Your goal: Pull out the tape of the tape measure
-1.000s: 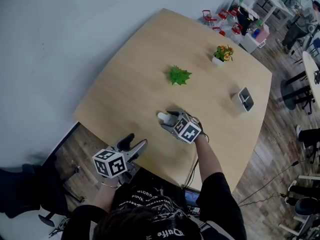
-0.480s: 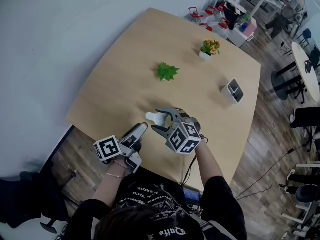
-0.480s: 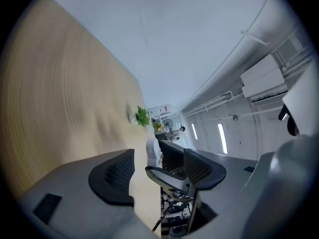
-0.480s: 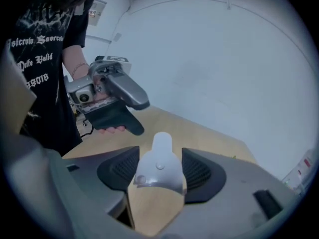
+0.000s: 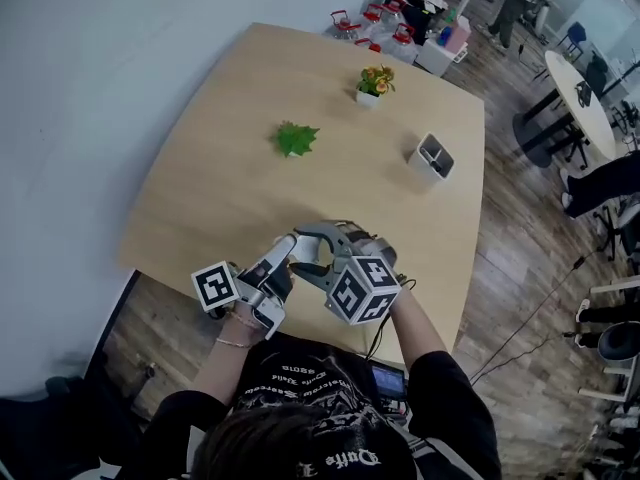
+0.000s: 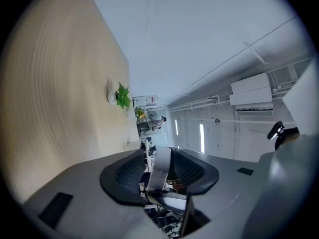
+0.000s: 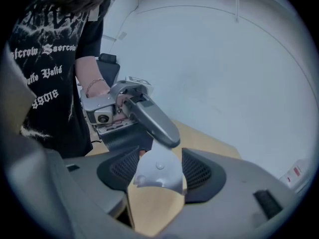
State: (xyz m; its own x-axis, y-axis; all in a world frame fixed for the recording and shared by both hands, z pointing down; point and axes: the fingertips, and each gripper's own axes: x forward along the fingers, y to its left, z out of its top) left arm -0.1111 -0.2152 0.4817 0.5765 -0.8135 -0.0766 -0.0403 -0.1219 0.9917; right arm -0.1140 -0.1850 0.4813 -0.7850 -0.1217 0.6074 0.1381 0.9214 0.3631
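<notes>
My right gripper (image 5: 305, 256) is shut on the white tape measure (image 5: 312, 250) and holds it above the table's near edge. In the right gripper view the tape measure's grey-white body (image 7: 157, 176) sits between the two pads. My left gripper (image 5: 287, 250) reaches in from the left, and one of its fingers (image 7: 152, 118) touches the top of the tape measure. In the left gripper view a thin grey strip (image 6: 159, 169) stands between the jaws. They have just been closing, and a narrow gap still shows beside the strip.
On the wooden table (image 5: 220, 178) stand a small green plant (image 5: 296, 139), a potted flower (image 5: 375, 80) and a white holder (image 5: 432, 158). A blue-grey wall runs along the left. Red chairs (image 5: 375, 18) and other furniture stand beyond the far edge.
The right gripper has lifted the tape measure off the table. The left gripper has come up and to the right until it meets the tape measure, and its jaws have narrowed.
</notes>
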